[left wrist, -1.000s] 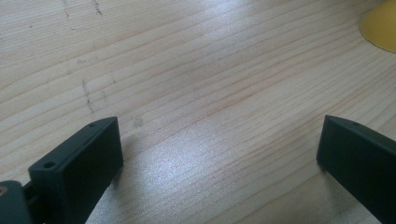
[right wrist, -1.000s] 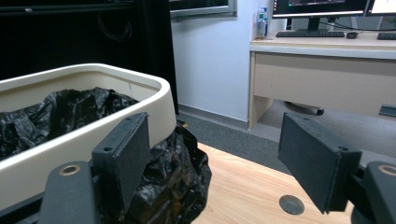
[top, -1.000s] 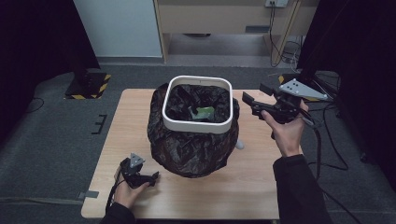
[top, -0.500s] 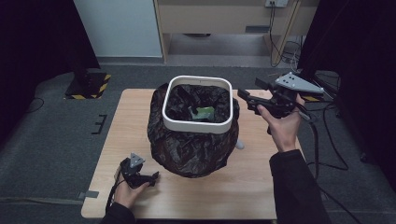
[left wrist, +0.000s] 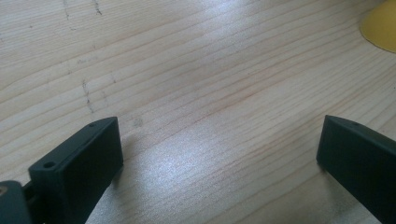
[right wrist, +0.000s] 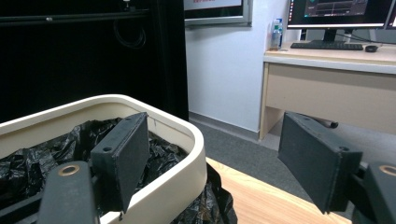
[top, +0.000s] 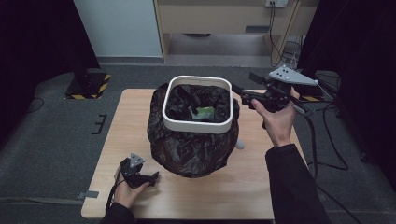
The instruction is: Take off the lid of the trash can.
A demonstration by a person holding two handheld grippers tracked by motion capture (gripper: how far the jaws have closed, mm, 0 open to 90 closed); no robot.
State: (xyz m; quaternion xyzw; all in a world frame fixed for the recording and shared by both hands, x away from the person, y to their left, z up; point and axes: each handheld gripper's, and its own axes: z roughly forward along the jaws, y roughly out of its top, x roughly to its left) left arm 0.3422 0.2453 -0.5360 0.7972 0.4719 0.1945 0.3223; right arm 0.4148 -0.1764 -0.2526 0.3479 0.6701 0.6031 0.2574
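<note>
Black crinkled plastic lines the cream rounded-square bin [top: 196, 125], spilling down over its outside; the bin stands mid-bench, and a small green scrap [top: 204, 112] lies inside on the liner. My right tool [top: 239, 92] hangs in the air at the bin's right rim, spread wide — in the right gripper view one jaw sits over the cream rim [right wrist: 154, 186], the other out beyond it, nothing between them. My left tool [top: 153, 176] rests low on the pale wooden bench [top: 243, 191], just beside the bin's near-left bulge, spread too — bare wood grain [left wrist: 219, 107] shows between its jaws. A small pale lump [top: 239, 144] lies on the bench by the bin's right side.
</note>
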